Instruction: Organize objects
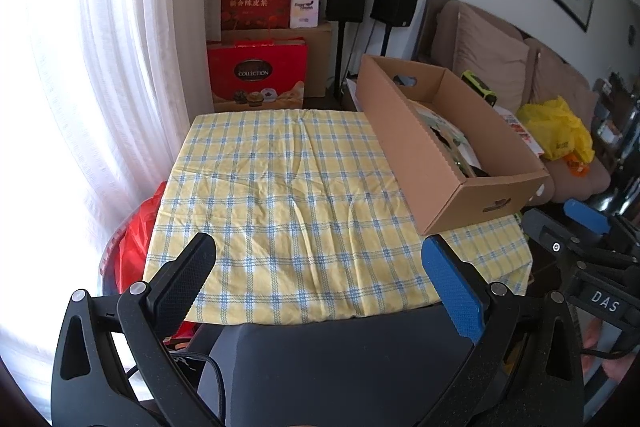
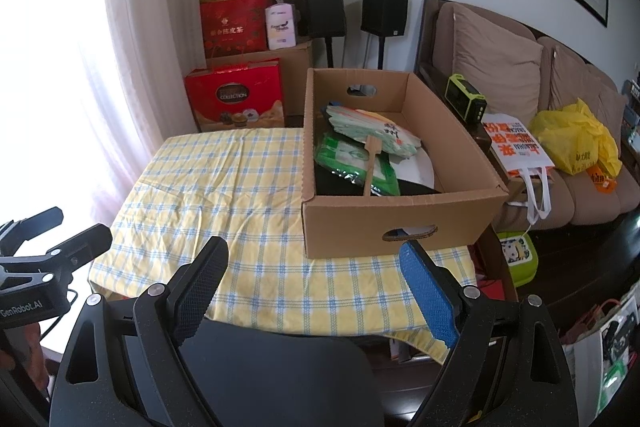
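Note:
A brown cardboard box (image 2: 400, 223) stands on the right side of a table with a yellow and blue checked cloth (image 2: 224, 183). In it lie a paper fan with a wooden handle (image 2: 372, 163), a green packet (image 2: 352, 159) and dark flat items. The box also shows in the left wrist view (image 1: 420, 155). My left gripper (image 1: 320, 247) is open and empty over the cloth's near edge (image 1: 280, 195). My right gripper (image 2: 314, 251) is open and empty, just in front of the box.
Red gift boxes (image 2: 236, 95) and two black speakers (image 2: 384, 11) stand behind the table. A brown sofa (image 2: 520, 75) at the right holds a yellow bag (image 2: 576, 139), a tote bag (image 2: 516, 147) and a green device (image 2: 466, 99). A dark chair back (image 2: 280, 375) is under my grippers.

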